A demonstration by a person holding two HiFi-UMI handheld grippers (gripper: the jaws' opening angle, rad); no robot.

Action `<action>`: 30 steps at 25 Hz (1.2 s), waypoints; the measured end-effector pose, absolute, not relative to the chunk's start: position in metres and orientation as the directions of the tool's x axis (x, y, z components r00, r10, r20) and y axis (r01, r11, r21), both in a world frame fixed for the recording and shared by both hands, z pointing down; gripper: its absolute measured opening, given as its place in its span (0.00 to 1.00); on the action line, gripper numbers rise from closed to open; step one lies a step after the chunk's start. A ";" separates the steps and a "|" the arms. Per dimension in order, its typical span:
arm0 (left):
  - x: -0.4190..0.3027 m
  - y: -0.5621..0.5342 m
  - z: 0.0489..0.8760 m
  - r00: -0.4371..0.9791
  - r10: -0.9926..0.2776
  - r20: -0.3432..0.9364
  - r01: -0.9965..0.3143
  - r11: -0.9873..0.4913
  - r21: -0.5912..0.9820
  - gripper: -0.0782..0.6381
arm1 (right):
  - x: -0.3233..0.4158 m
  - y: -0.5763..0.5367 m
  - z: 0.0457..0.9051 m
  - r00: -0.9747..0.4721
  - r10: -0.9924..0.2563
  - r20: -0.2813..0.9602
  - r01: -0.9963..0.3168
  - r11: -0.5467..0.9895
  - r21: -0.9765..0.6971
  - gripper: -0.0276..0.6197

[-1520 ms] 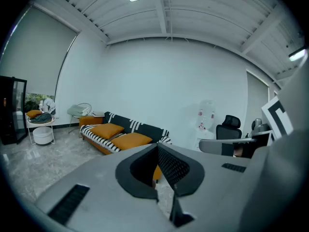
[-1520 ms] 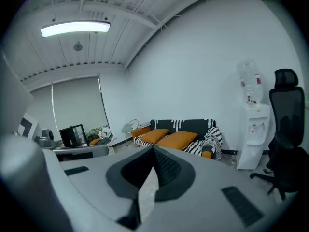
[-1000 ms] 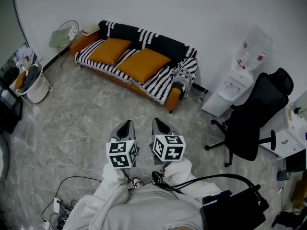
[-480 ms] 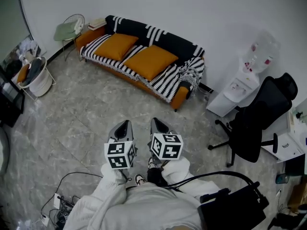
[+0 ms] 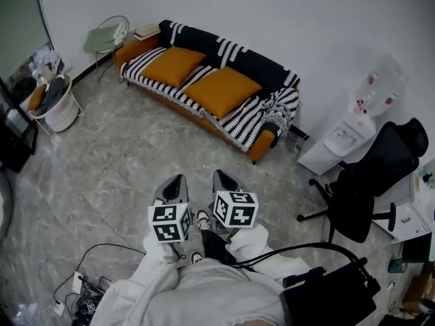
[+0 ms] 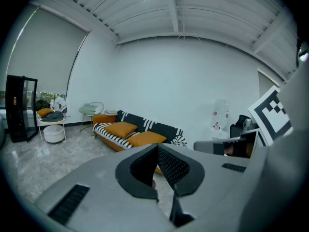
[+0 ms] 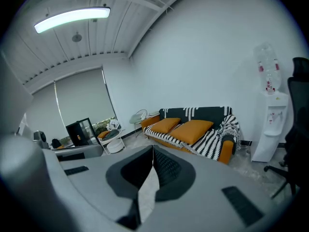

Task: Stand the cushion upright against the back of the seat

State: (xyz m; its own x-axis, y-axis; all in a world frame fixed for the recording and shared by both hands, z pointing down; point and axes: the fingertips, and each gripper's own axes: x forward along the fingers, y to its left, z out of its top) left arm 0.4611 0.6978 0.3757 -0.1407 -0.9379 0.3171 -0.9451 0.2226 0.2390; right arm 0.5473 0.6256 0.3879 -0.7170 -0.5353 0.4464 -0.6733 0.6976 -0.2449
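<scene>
1. Cushions (image 5: 228, 92): orange cloth, matt, smooth;
2. Sofa cover (image 5: 253, 117): striped woven cloth, rougher;
3. Floor (image 5: 122, 155): grey stone-look tiles, glossy;
4. Left gripper (image 5: 178, 178), right gripper (image 5: 221, 174): grey plastic, matt; pads (image 6: 171, 167) black, finely ribbed.

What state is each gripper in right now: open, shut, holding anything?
Left gripper: shut, holding nothing.
Right gripper: shut, holding nothing.

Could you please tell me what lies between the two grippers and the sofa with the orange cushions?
Only bare grey floor; the head view shows nothing between the left gripper, the right gripper and the sofa.
</scene>
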 end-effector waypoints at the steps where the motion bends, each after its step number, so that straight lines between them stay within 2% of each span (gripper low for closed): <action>1: 0.458 0.694 0.376 -0.142 -0.938 0.316 -0.947 0.222 0.231 0.10 | 0.543 0.621 0.389 -0.717 -0.534 0.447 -0.673 0.697 -0.246 0.14; 18: 0.388 0.582 0.380 -0.189 -0.915 0.357 -0.941 0.273 0.201 0.10 | 0.472 0.508 0.402 -0.744 -0.480 0.465 -0.640 0.713 -0.287 0.14; 30: 0.362 0.490 0.381 -0.169 -0.908 0.383 -0.954 0.248 0.167 0.10 | 0.455 0.410 0.406 -0.725 -0.506 0.468 -0.673 0.666 -0.322 0.14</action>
